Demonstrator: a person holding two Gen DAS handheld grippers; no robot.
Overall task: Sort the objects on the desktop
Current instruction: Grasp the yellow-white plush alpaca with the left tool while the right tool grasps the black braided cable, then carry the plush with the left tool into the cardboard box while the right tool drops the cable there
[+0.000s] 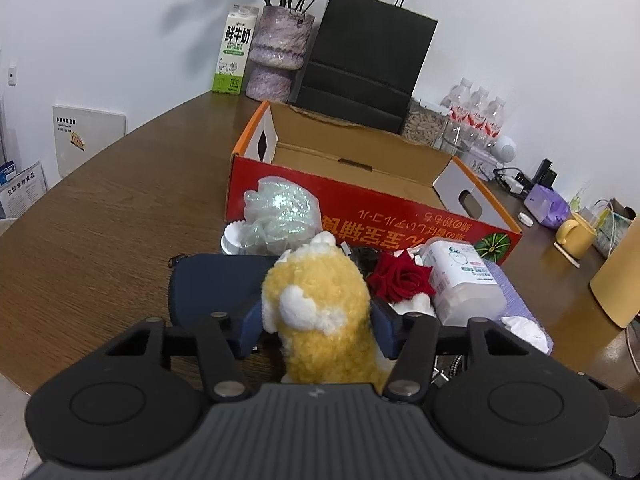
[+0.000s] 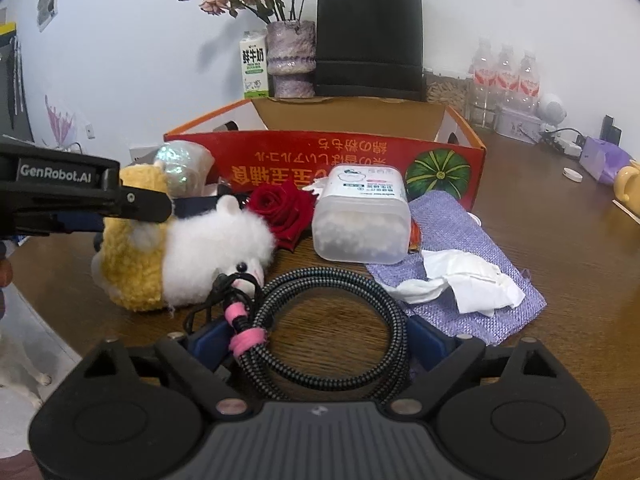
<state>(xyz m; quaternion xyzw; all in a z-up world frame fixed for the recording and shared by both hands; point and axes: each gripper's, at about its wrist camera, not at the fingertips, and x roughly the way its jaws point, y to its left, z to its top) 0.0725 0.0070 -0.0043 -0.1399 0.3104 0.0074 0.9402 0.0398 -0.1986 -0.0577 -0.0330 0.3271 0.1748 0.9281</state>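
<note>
A: What takes up the most room?

B: The brown wooden table [image 1: 100,216], and on it an open cardboard box [image 1: 360,168] with a red printed front wall, its inside bare as far as it shows. Behind the box stand a black paper bag [image 1: 368,60], a mottled purple vase [image 1: 276,52] of dried roses and a milk carton [image 1: 234,52].

A: And the things to be sorted?

B: They lie in a heap just in front of the box's red wall. A yellow-and-white plush toy [image 1: 320,304] lies on its side next to a red rose [image 2: 280,208], a clear plastic tub [image 2: 360,216] and a lilac woven cloth [image 2: 472,264] bearing a crumpled white tissue [image 2: 460,280]. A coiled braided cable [image 2: 328,320] with pink ties lies nearest the right-hand camera.

A: How do the grippers stand?

B: The left gripper [image 1: 316,328] sits half-closed, its blue pads pressing on the plush toy's flanks. The right gripper [image 2: 316,344] stands wide, a blue finger on either side of the cable coil; whether the pads touch it cannot be told.
</note>
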